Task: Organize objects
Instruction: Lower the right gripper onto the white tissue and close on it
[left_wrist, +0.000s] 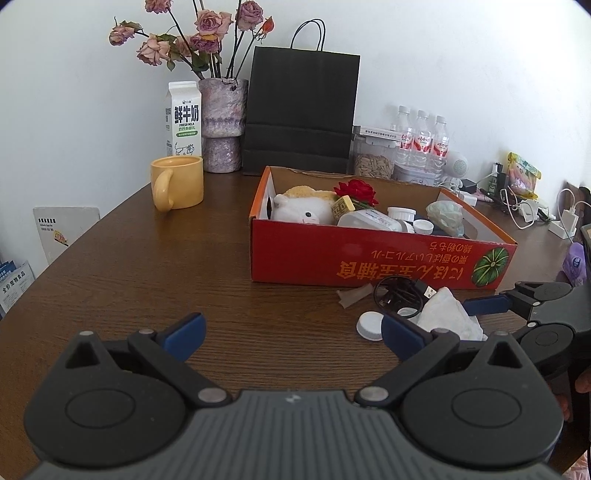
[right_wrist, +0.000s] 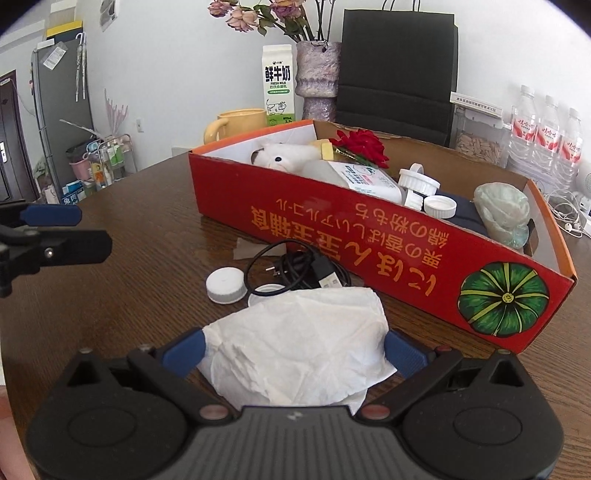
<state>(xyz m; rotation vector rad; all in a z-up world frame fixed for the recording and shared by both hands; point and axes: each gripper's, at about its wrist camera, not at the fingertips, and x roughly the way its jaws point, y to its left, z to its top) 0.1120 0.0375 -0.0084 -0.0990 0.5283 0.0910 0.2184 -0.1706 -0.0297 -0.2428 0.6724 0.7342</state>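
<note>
Before my grippers, tissue (right_wrist: 295, 343) on table (left_wrist: 147, 266), cable (right_wrist: 295, 267) and cap (right_wrist: 226, 285) behind it, box (right_wrist: 369, 236) beyond, mug (left_wrist: 177, 181) far left.

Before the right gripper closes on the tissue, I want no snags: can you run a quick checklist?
1. Right gripper open, fingers on both sides of the tissue: ok.
2. Fingers touching the tissue: cannot tell.
3. Black cable clear of the grip: ok, it lies beyond the tissue, though its plug end is close to the tissue's far edge.
4. White cap outside the jaws: ok.
5. Left gripper open, empty and off to the side: ok.
6. Room in the red box: cannot tell, it already holds many items.
</note>
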